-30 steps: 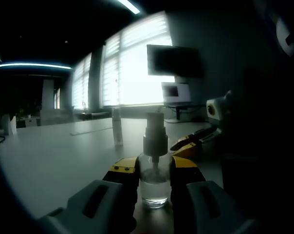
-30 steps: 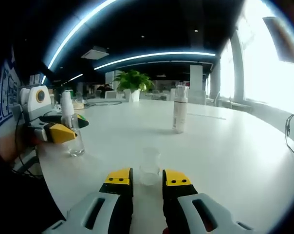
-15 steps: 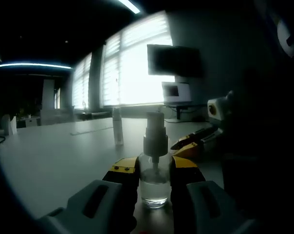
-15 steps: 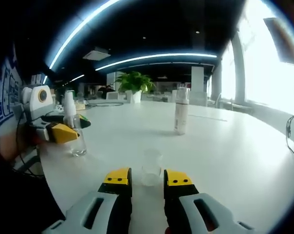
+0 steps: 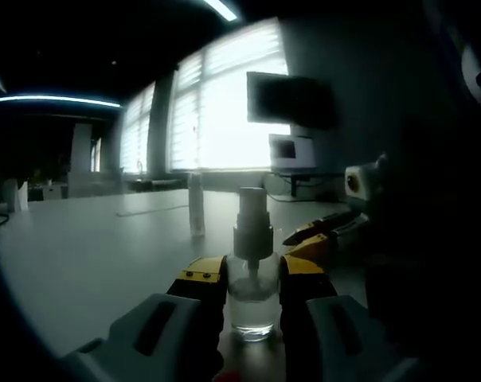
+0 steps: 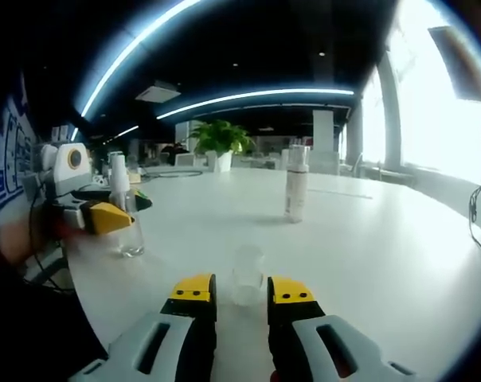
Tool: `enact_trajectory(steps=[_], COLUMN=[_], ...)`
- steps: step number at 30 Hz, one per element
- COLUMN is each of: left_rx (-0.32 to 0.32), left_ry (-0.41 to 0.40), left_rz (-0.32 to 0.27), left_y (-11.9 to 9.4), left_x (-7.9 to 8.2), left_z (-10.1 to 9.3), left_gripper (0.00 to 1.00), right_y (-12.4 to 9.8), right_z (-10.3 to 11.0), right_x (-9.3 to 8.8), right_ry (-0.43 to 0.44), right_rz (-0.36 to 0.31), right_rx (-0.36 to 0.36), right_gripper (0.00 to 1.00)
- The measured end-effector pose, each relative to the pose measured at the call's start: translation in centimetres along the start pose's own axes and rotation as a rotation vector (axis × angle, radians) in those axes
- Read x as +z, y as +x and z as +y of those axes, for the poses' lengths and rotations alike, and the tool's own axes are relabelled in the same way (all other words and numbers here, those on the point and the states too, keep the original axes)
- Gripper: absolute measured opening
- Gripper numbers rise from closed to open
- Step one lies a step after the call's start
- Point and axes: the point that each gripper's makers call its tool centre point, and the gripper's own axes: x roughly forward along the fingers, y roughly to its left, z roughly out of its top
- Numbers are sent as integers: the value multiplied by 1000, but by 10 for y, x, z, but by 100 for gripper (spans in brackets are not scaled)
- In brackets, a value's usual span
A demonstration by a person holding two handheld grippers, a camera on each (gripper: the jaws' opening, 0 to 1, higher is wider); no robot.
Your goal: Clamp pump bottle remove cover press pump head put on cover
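Yellow tips of my left claw (image 5: 253, 278) pinch the clear bottle (image 5: 252, 306), upright on the white table (image 6: 368, 247). My right claw (image 6: 243, 290) is slightly spread, its tips just before the clear cover (image 6: 247, 274), not touching.

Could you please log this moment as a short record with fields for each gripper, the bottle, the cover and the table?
left gripper: shut on pump bottle
pump bottle: clear, upright on the table, pump head bare
right gripper: jaws apart, nothing held
cover: clear cap standing on the table just ahead of the right gripper
table: white; a second, taller bottle stands farther back
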Motion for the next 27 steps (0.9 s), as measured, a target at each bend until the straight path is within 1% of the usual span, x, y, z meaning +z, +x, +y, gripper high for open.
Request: enact_trajectory(steps=[3,7,14,18,23,27], left_rx=[-7,-5,18,19,3,18], left_ry=[-29,-42,-14,-21,-30,-21], left_rz=[-20,-25,-11,-12,-14,-19], left_y=[-1,-1,-2,-1,1,3], left_x=[5,5,2,2,2,2], left_z=[0,0,1,-1,-7,-3], left_gripper=[18,17,16,16,15,15], right_y=[0,0,-1,-1,-2,-2], right_z=[0,0,-1,-1,-1,1], right_x=[0,1,2,2,4,4], right_ry=[2,4,15,19,16,6], right_rz=[-1,-4,-10,-14,-28,-32], right_rx=[0,-1,2,6,14,23], right_gripper=[20,20,19,19,19,19])
